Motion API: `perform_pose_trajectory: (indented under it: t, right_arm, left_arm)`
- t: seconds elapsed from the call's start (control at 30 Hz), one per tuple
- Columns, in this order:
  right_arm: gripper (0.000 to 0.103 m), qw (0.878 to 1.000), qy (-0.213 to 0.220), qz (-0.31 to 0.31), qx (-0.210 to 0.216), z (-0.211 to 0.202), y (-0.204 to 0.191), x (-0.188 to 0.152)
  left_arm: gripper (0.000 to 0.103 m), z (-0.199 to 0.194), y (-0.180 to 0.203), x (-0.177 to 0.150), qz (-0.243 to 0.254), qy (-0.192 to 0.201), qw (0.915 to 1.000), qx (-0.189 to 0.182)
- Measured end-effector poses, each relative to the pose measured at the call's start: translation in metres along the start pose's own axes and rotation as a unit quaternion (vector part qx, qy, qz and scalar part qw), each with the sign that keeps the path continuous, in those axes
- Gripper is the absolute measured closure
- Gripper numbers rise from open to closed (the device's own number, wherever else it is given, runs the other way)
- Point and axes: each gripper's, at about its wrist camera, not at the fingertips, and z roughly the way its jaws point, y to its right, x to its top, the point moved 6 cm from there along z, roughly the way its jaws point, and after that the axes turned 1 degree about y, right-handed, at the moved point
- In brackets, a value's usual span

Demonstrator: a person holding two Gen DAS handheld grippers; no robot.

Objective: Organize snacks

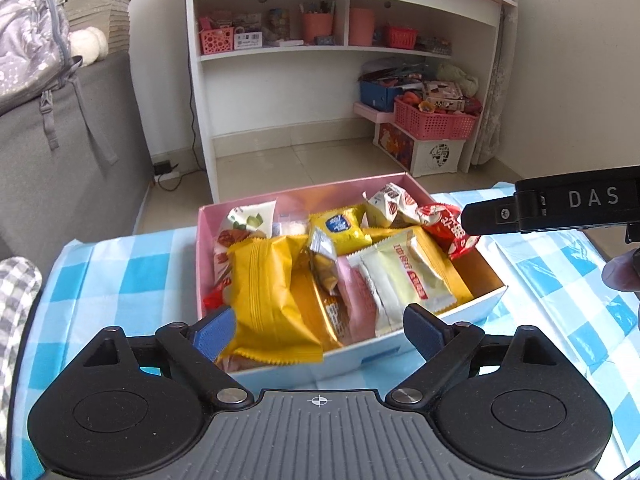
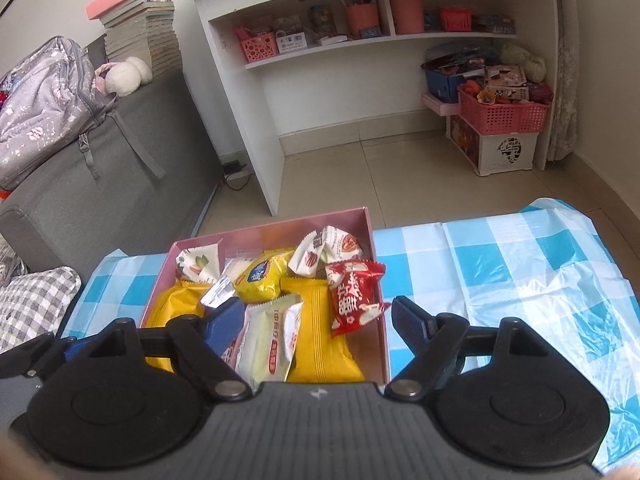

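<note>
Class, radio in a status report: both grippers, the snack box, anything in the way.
Left gripper open, empty. Right gripper open, empty. Pink box full of snack packets; yellow packet overhangs near edge. Nothing blocking.

Far off we see a white shelf unit [image 2: 332, 46] (pink baskets [image 2: 502, 114] beside it), a grey sofa [image 2: 100, 184] on the left bearing a backpack [image 2: 44, 100] and stacked books [image 2: 140, 32].
</note>
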Motion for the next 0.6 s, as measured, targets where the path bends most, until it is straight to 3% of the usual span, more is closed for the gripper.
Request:
perform_pose_trajectory:
  t: [0.6]
  right_arm:
    - [0.007,0.999,-0.039,-0.02,-0.03,-0.062,-0.021,-0.076]
  left_arm:
    - [0.004,-0.083,-0.015,-0.078,-0.075,-0.087,0.9913,0.064]
